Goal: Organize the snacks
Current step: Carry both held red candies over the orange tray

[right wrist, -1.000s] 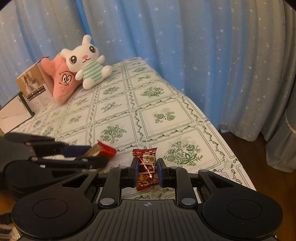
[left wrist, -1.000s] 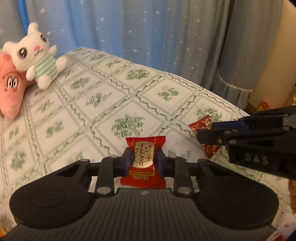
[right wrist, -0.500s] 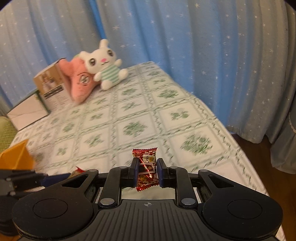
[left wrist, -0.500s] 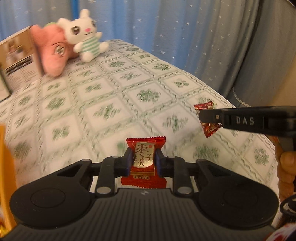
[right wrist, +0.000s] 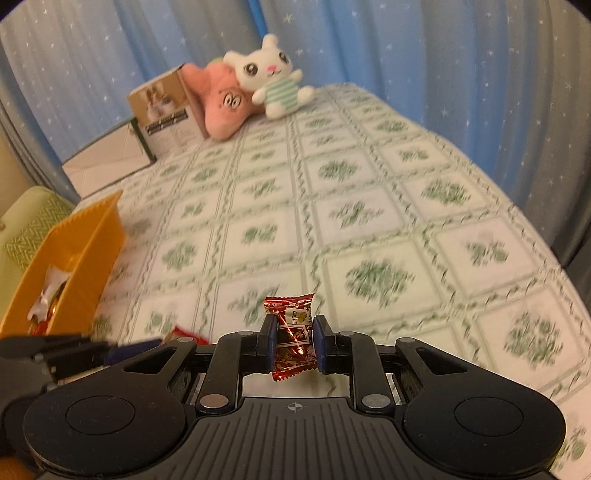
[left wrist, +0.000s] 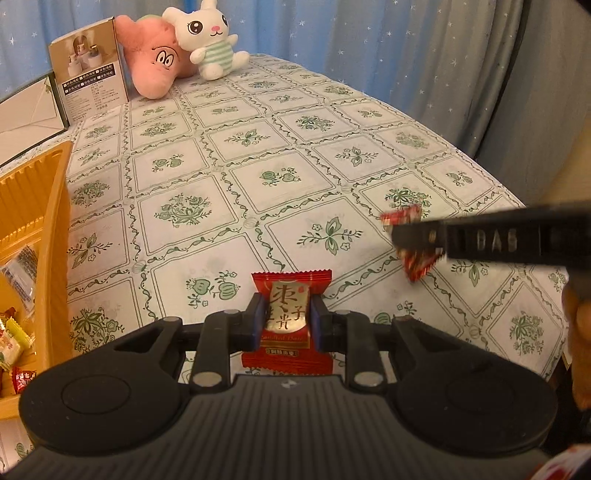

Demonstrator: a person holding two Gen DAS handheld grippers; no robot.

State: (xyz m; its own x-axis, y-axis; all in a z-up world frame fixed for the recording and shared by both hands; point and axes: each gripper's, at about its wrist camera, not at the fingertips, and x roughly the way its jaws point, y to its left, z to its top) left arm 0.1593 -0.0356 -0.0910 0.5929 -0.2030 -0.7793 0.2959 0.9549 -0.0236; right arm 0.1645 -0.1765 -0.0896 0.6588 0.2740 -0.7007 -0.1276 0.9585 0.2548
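Note:
My left gripper (left wrist: 286, 314) is shut on a red and gold candy packet (left wrist: 290, 295), held above the tablecloth. My right gripper (right wrist: 294, 338) is shut on a shiny red candy (right wrist: 291, 325); the right gripper also shows in the left wrist view (left wrist: 406, 236) with the candy (left wrist: 415, 260) in its tips. An orange tray (left wrist: 48, 229) with several wrapped snacks sits at the left; it also shows in the right wrist view (right wrist: 88, 240). The left gripper (right wrist: 110, 349) appears low left in the right wrist view, close to the tray.
A floral tablecloth (left wrist: 280, 177) covers the table. At the far end stand a white bunny plush (left wrist: 208, 35), a pink plush (left wrist: 155, 62), a brown box (left wrist: 90, 66) and a white box (left wrist: 27, 107). Blue starred curtains (left wrist: 369, 44) hang behind. The table edge runs along the right.
Both grippers have swung left with their candies still held; the orange tray has come into view at the left in both views.

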